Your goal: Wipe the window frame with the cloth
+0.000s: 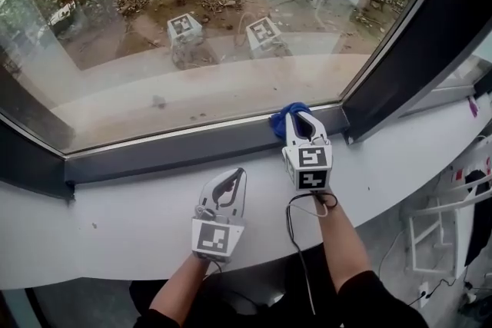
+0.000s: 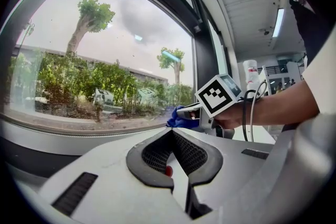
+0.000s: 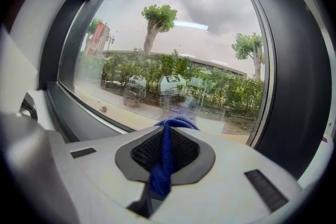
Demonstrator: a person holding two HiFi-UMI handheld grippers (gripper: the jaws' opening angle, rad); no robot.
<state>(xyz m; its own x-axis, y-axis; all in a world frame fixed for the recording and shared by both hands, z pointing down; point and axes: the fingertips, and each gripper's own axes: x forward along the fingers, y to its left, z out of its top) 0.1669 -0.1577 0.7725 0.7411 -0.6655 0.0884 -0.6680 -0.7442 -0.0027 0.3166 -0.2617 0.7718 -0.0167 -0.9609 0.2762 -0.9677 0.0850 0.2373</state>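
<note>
The blue cloth (image 1: 286,119) is bunched against the dark lower window frame (image 1: 184,150), near the frame's right corner post (image 1: 407,50). My right gripper (image 1: 296,121) is shut on the cloth, its tips pressed to the frame; in the right gripper view the cloth (image 3: 165,157) runs as a twisted strand between the closed jaws. My left gripper (image 1: 237,174) rests on the white sill (image 1: 115,219), jaws shut and holding nothing, a short way back from the frame. In the left gripper view the cloth (image 2: 181,119) shows ahead under the right gripper (image 2: 184,111).
A large glass pane (image 1: 207,19) rises above the frame, mirroring both marker cubes. The sill curves away to the right (image 1: 430,142). A white rack (image 1: 430,234) and cables stand on the floor at the lower right. A black cable (image 1: 296,242) hangs from the right gripper.
</note>
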